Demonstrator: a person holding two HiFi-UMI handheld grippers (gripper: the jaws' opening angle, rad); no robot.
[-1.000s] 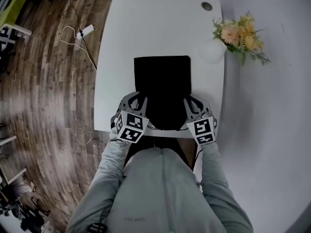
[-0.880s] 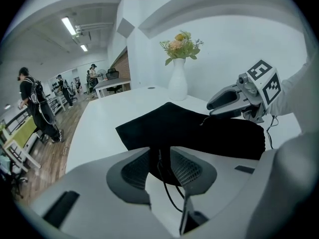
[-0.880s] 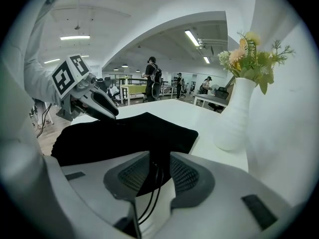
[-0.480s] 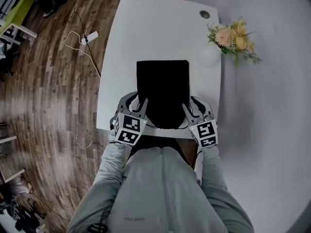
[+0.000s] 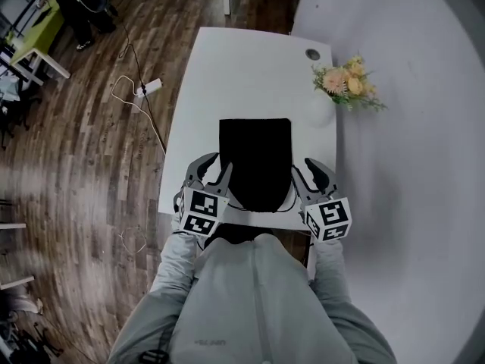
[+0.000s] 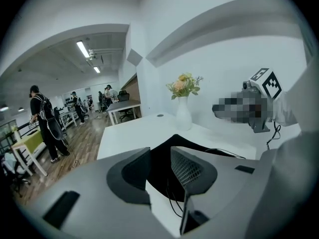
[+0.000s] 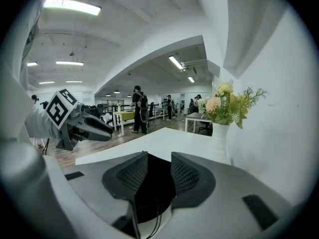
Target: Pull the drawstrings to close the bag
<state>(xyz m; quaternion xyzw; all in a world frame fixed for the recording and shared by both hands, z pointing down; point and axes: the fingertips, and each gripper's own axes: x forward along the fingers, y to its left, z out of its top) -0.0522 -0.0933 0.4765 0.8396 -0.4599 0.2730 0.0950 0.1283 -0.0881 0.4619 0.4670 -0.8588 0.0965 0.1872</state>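
Observation:
A black drawstring bag lies flat on the white table, its mouth end near the front edge. Thin black drawstrings trail loose at that end. My left gripper hangs above the bag's near left corner, and its jaws have just been opening, with nothing between them. My right gripper hangs above the near right corner, its jaws likewise just opened and empty. In the left gripper view the gripper frames the bag and a cord. The right gripper looks down on the bag and cords.
A white vase of flowers stands at the table's right edge, against the wall. A cable grommet sits in the far right corner. A power strip with cable lies on the wood floor to the left. People stand far off.
Both grippers have risen off the bag's near corners and their jaws have spread apart. The bag still lies flat in place, its cords now loose at the front edge.

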